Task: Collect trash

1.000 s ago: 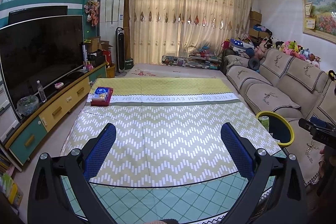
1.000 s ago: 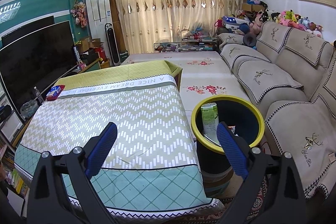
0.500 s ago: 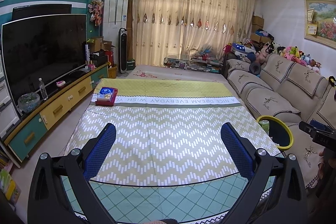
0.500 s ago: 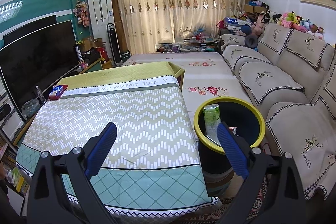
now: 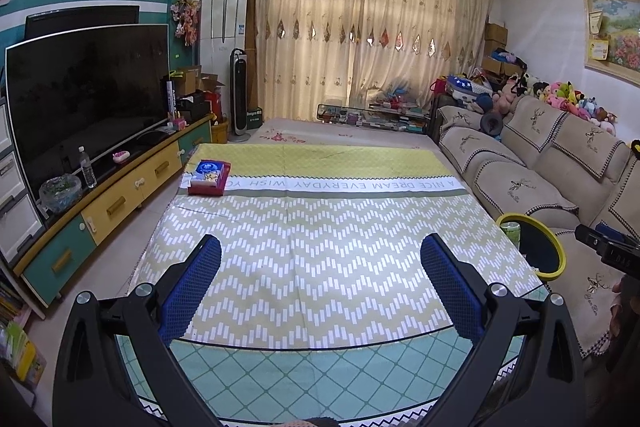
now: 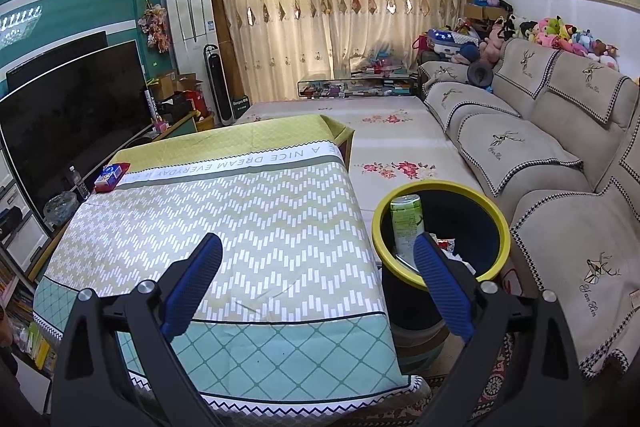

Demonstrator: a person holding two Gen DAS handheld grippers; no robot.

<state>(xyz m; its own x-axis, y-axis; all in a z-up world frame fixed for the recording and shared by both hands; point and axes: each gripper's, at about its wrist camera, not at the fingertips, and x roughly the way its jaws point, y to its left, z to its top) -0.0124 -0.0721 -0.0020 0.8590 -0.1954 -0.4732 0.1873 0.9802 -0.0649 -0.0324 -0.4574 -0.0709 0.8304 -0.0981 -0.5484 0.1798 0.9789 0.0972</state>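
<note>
Right wrist view: green can (image 6: pixel 407 227) upright in bin (image 6: pixel 496 211), both grippers (image 6: pixel 316 267) (image 5: pixel 320 267) spread empty.

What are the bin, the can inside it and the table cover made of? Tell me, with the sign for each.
Bin: probably plastic, with a smooth, evenly coloured yellow rim and dark matte wall. Can: likely thin metal, a straight cylinder with a pale rim at the top and a glossy green printed label. Table cover: looks like woven fabric, printed in a chevron pattern, draping over the edges with slight creases.
</note>
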